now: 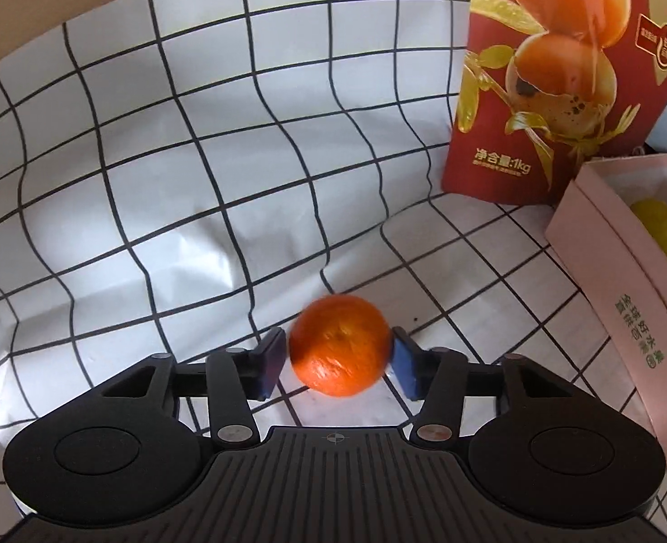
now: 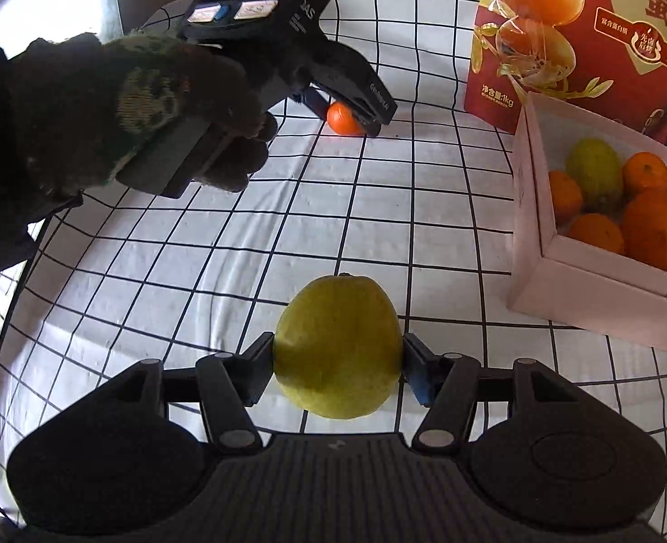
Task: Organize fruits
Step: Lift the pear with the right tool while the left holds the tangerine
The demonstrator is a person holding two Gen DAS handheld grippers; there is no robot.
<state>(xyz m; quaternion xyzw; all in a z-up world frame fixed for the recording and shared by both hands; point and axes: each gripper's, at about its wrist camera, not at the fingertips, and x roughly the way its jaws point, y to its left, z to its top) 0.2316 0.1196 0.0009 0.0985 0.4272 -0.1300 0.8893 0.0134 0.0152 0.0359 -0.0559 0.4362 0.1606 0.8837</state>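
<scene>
The left gripper [image 1: 338, 364] has its jaws clamped on a small orange [image 1: 338, 346], one blue pad touching each side, low over the checked cloth [image 1: 197, 181] on the desk. The right gripper [image 2: 337, 369] grips a yellow-green pear-shaped fruit [image 2: 338, 346] the same way, nearer the front of the desk. To the right stands a pink box [image 2: 573, 289] already holding several oranges [image 2: 654, 231] and one green fruit [image 2: 593, 172] (its far wall rests near a red egg package [image 2: 582, 36]). A gloved hand [image 2: 120, 104] holds the left gripper's handle.
</scene>
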